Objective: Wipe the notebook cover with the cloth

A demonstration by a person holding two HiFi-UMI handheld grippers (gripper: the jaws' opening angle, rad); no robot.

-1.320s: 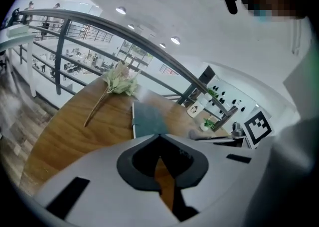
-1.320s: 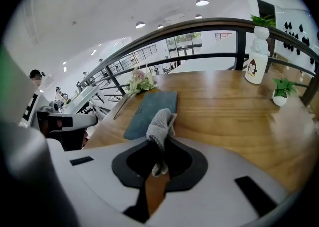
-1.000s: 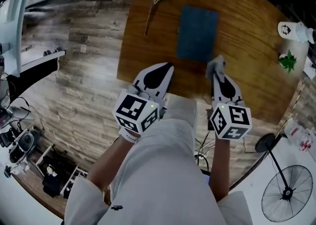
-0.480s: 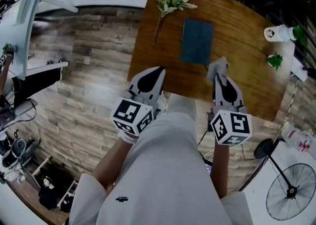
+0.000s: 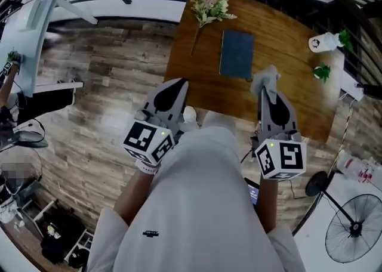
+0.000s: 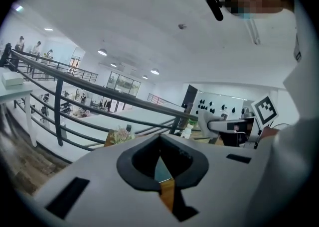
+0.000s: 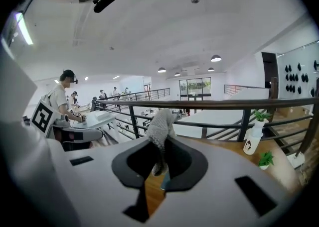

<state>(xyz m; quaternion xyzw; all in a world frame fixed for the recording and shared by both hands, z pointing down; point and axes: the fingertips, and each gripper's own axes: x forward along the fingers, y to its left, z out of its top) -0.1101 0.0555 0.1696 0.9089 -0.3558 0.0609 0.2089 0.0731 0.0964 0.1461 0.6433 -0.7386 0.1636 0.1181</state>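
Right tool (image 5: 268, 89) grips cloth (image 5: 265, 77) — notebook (image 5: 237, 54) on table (image 5: 298, 86), just ahead-left.

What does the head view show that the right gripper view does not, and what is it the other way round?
Only the head view: the bunch of flowers, the whole cover of the notebook, the floor fan.
Only the right gripper view: the ceiling lamps and other people standing beyond the railing.
Both: the cloth shut in the jaws of the right gripper, the wooden table, the white bottle and the small plant.
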